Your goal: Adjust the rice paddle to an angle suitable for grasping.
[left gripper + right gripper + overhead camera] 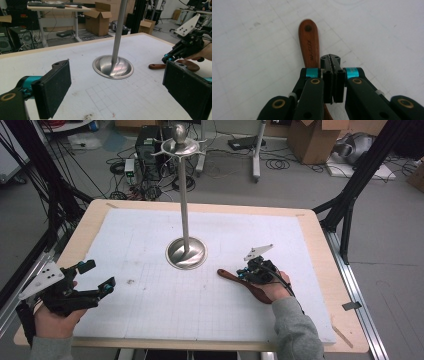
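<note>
Table point(320, 270) with pale wood edge, covered by a white gridded mat point(150, 300) that takes up nearly the whole top. Tall metal stand point(185, 195) rises from mat centre, slightly toward the far side: round domed base point(186, 254), thin upright pole, spoked hook ring and ball at top. In the left gripper view the base point(113, 67) sits ahead, between the jaws' sightline.

Left gripper point(95, 276) at near-left corner of the mat, held above it in the person's hand; jaws wide apart, nothing between them (pads clearly separate in its own view).

Right gripper point(240, 274) near-right of the stand base, low over the mat, pointing left. Jaws pressed together, pads meeting, nothing seen clamped between them; in the right gripper view point(333, 72) they hover just over the handle.

Brown wooden utensil point(245, 284) lies flat on the mat, right of the stand base and apart from it, handle end point(309, 42) pointing left with a small hole near the tip; wider end sits under the right hand point(275, 292). Whether the jaw tips touch the wood, cannot tell.
</note>
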The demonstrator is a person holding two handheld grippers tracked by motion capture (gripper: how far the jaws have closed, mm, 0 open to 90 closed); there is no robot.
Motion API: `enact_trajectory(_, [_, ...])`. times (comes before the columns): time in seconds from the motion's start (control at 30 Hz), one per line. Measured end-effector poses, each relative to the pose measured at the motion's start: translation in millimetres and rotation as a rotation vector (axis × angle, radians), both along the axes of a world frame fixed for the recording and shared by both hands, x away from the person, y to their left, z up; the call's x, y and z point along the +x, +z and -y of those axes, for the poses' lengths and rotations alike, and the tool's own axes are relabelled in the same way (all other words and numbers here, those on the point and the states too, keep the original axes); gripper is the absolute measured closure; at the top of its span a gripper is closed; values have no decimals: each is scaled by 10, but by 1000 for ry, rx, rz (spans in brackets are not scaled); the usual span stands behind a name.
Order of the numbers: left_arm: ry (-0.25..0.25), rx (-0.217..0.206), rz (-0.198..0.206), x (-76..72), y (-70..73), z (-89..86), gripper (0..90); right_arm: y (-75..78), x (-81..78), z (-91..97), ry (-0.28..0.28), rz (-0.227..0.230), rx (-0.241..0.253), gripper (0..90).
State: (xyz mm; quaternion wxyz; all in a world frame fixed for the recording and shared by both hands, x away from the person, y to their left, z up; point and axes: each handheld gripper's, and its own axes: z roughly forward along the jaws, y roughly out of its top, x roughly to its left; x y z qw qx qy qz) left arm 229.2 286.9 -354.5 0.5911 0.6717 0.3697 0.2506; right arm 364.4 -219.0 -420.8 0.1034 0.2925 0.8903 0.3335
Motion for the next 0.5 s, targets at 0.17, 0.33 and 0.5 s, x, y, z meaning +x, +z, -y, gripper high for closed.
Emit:
enact_trajectory(0.17, [-1, -5, -1, 11, -1, -18, 86, 79, -66, 58, 33, 24, 42, 780])
enact_trajectory(0.33, [-2, -8, 2, 22, 1, -23, 86, 98, -89, 88, 62, 25, 54, 603])
enact_trajectory(0.5, [-5, -8, 0, 25, -1, -9, 86, 124, -108, 90, 80, 15, 48, 348])
